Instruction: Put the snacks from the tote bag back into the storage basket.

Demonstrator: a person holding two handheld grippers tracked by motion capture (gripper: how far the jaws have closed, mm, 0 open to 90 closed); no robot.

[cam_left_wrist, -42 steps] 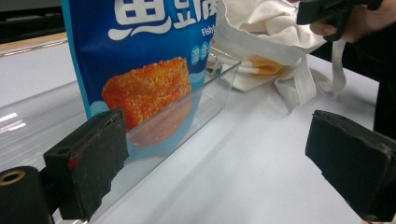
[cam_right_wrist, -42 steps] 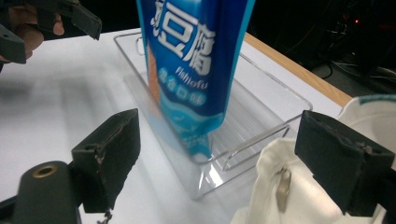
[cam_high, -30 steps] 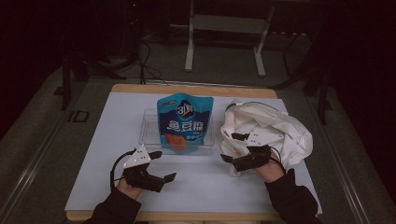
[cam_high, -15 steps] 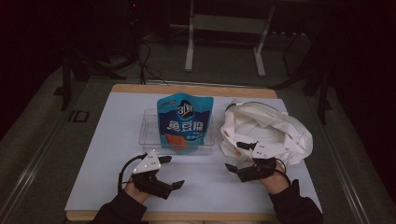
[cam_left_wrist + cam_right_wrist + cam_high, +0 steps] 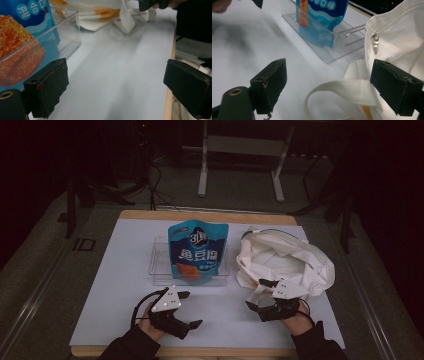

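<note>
So far nothing is grasped: my left hand-held gripper (image 5: 186, 309) and right hand-held gripper (image 5: 259, 294) gape wide, snack pouch (image 5: 197, 251) in its clear tray (image 5: 159, 265), tote bag (image 5: 285, 262) untouched.

Metal stand legs (image 5: 239, 166) (dim floor (image 5: 310, 195))

We note a glossy blue snack pouch (image 5: 198, 251) with white lettering and an orange crumbed-food picture, standing in a clear plastic tray (image 5: 160, 266). The crumpled cloth tote bag (image 5: 290, 262) is off-white with an orange patch. The table sheet (image 5: 120, 270) is white, edged in pale wood. Both gripper jaws are black.
</note>
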